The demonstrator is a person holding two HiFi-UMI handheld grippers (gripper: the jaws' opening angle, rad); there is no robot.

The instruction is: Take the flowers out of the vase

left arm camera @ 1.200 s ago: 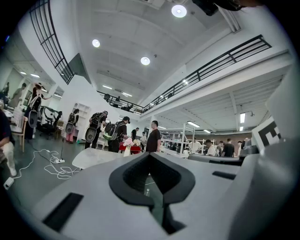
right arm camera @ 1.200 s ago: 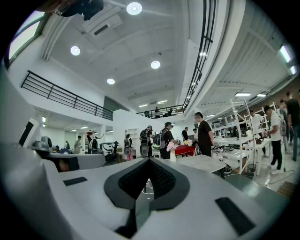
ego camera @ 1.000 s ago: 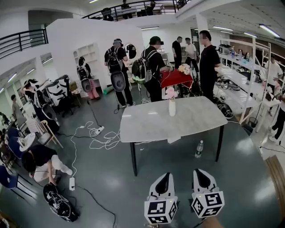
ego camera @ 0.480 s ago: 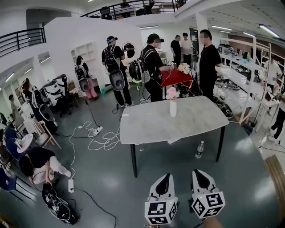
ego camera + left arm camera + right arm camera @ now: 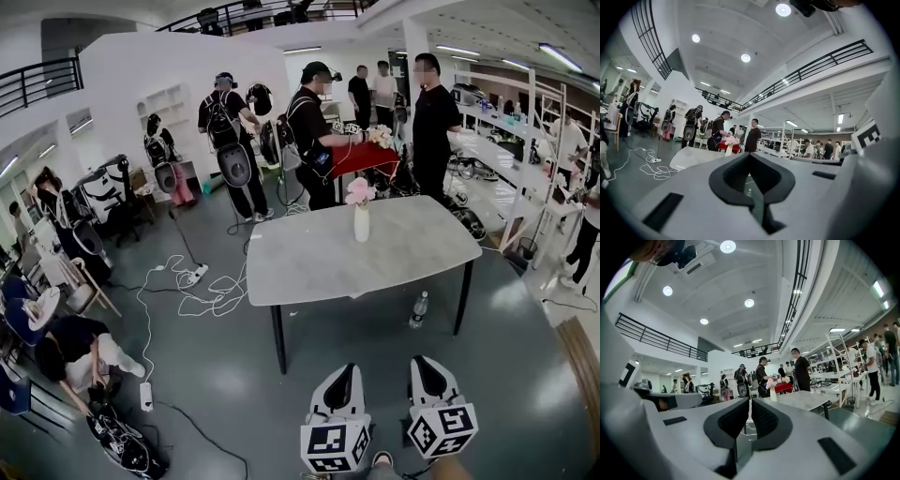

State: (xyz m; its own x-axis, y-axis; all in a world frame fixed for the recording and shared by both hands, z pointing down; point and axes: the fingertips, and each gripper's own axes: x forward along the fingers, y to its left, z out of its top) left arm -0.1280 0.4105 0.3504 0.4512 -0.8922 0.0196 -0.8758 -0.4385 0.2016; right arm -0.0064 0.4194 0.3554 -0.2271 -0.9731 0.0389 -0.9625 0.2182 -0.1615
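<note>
A white vase (image 5: 362,223) with pink flowers (image 5: 358,190) stands upright near the far edge of a grey marble table (image 5: 309,262). My left gripper (image 5: 344,373) and right gripper (image 5: 425,364) hang side by side over the floor, well short of the table's near edge. Both are shut with nothing in them. In the left gripper view the shut left gripper (image 5: 751,157) points toward the table, with the flowers (image 5: 731,140) small and far off. The right gripper (image 5: 750,401), in its own view, has the flowers (image 5: 769,383) just right of its line.
Several people stand behind the table around a red-draped cart (image 5: 368,156). A water bottle (image 5: 418,308) stands on the floor by the right table leg. White cables (image 5: 202,291) lie left of the table. A person (image 5: 80,349) crouches at lower left. Shelving (image 5: 511,159) lines the right.
The table has drawn slightly nearer in the head view, and the people behind it have shifted left. Both grippers stay shut and side by side.
</note>
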